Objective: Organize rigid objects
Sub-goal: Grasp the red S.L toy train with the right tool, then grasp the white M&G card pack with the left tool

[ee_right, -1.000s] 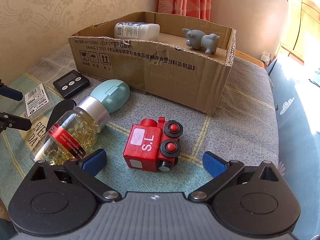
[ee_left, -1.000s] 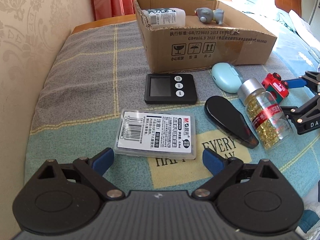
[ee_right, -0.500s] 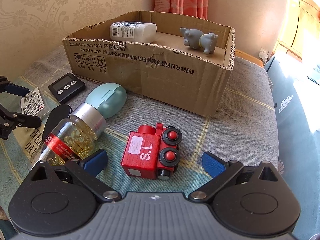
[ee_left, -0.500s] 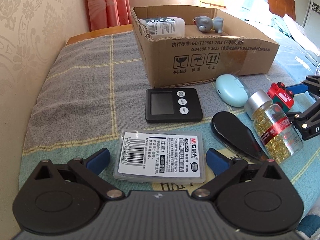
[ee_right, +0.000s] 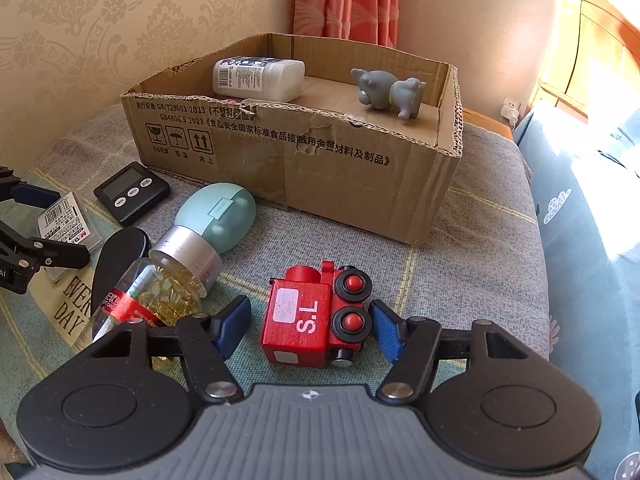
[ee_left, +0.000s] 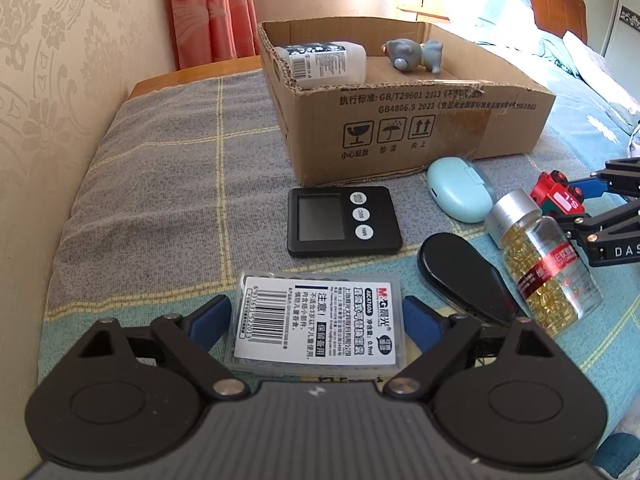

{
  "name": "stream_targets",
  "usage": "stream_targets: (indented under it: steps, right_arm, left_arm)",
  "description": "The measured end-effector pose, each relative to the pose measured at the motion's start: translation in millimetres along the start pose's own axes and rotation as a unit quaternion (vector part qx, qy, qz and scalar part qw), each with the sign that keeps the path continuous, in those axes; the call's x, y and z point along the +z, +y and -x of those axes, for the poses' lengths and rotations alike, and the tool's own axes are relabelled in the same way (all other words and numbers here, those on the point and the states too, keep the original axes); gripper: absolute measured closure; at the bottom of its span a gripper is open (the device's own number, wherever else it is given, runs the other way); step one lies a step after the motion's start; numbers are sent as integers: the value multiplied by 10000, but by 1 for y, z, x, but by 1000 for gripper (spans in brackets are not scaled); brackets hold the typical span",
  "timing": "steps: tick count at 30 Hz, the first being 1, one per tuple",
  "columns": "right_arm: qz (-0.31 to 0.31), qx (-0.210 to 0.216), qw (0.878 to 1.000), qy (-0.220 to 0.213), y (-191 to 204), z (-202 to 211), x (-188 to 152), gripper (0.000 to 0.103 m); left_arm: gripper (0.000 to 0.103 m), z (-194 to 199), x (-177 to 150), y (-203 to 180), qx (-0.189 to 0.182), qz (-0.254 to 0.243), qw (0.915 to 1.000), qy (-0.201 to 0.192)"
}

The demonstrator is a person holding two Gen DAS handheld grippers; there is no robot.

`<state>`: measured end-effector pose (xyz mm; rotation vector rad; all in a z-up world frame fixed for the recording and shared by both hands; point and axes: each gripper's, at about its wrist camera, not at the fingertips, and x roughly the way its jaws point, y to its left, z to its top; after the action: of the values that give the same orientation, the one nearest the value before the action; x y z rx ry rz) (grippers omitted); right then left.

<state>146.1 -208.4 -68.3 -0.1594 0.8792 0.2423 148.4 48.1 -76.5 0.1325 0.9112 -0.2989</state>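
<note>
A clear plastic case with a barcode label (ee_left: 320, 320) lies flat between the fingers of my left gripper (ee_left: 318, 322); the pads sit at its two sides, jaws still apart. A red toy train (ee_right: 316, 314) lies on its side between the fingers of my right gripper (ee_right: 310, 330), which is open around it; the right pad is near the wheels, with a gap at the left pad. The cardboard box (ee_right: 360, 168) stands behind, holding a white bottle (ee_right: 258, 78) and a grey toy animal (ee_right: 386, 92).
On the blanket lie a black timer (ee_left: 342, 222), a mint oval case (ee_left: 458, 194), a black oval case (ee_left: 466, 280) and a capsule bottle (ee_left: 544, 266). A wallpapered wall is on the left, a bed on the right.
Both grippers moved forward and down. The plastic case now sits between the left fingers and the train between the right fingers. Both jaws have narrowed.
</note>
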Motion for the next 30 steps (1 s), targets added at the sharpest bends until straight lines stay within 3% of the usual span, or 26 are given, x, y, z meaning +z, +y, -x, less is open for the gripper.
stream_targets:
  steps: [7,21,30]
  right_arm:
    - [30,-193,9998,3,2,2,1,47]
    - [212,-133,9997,69,5,15,4,49]
    - [419,34,9991,-113,2,42,17,49]
  left_arm:
    - [14,1,-1,1,29,40,10000,54]
    - [14,20,12,-5,-53,-12,9999,117]
    - [14,44,34,-23,-108,-242,9994,-200]
